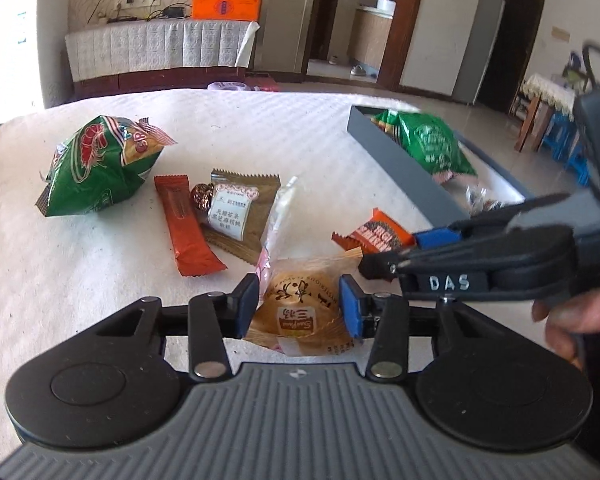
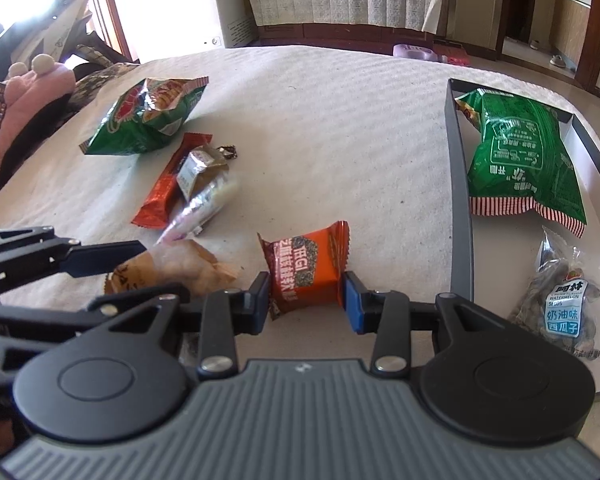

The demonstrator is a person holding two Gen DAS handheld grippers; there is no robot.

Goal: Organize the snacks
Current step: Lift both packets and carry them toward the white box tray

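My left gripper (image 1: 299,305) stands around a round golden pastry packet (image 1: 300,312) on the white cloth, its pads touching or nearly touching the sides. My right gripper (image 2: 306,299) stands around a small orange-brown snack packet (image 2: 306,268), pads at its sides. That packet also shows in the left wrist view (image 1: 376,234), with the right gripper's fingers (image 1: 436,238) over it. The pastry shows in the right wrist view (image 2: 172,270), beside the left gripper's fingers (image 2: 104,256). A grey-walled tray (image 2: 460,200) at the right holds a green bag (image 2: 520,152) and a watermelon-seed packet (image 2: 560,312).
A green shrimp-chip bag (image 1: 100,164), an orange stick packet (image 1: 184,224), a brown biscuit packet (image 1: 236,212), a foil-wrapped ball (image 1: 202,196) and a clear wrapper (image 1: 280,208) lie on the cloth. A pink plush (image 2: 32,92) sits at the left. The room's floor lies beyond.
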